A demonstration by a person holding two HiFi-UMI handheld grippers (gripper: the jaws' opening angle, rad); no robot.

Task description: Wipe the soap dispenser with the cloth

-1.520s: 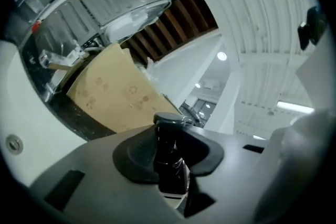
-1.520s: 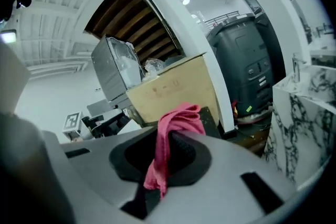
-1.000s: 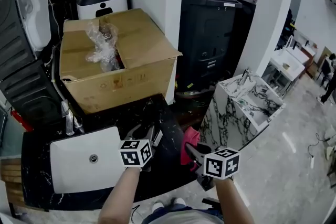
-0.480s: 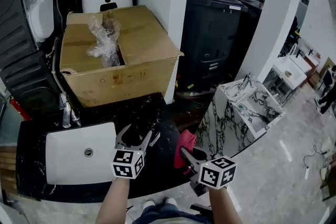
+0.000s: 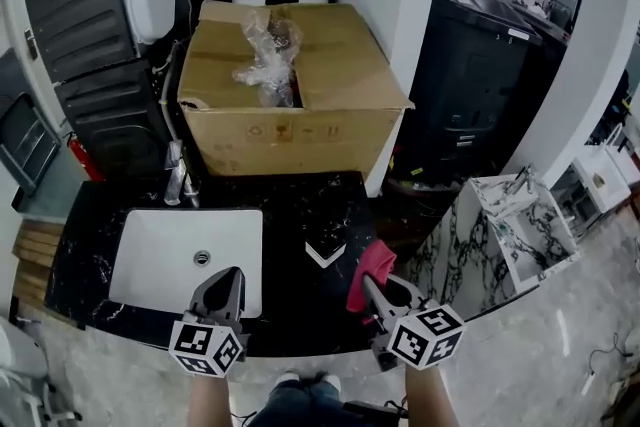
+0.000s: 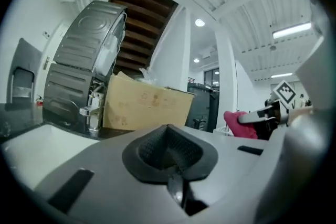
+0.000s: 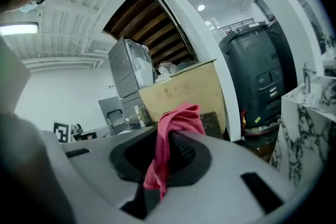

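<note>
A cardboard box is sitting at 12 o'clock on the black tabletop. A white sink is lying at 9 o'clock with a faucet behind it, and a marble cabinet is standing at 3 o'clock. The left gripper is pointing level over the sink's near edge, its jaws closed on nothing. At 5 o'clock the right gripper is pinching the red cloth and tilting slightly down. A small white-edged thing is lying just left of the cloth; I cannot tell whether it is the dispenser.
</note>
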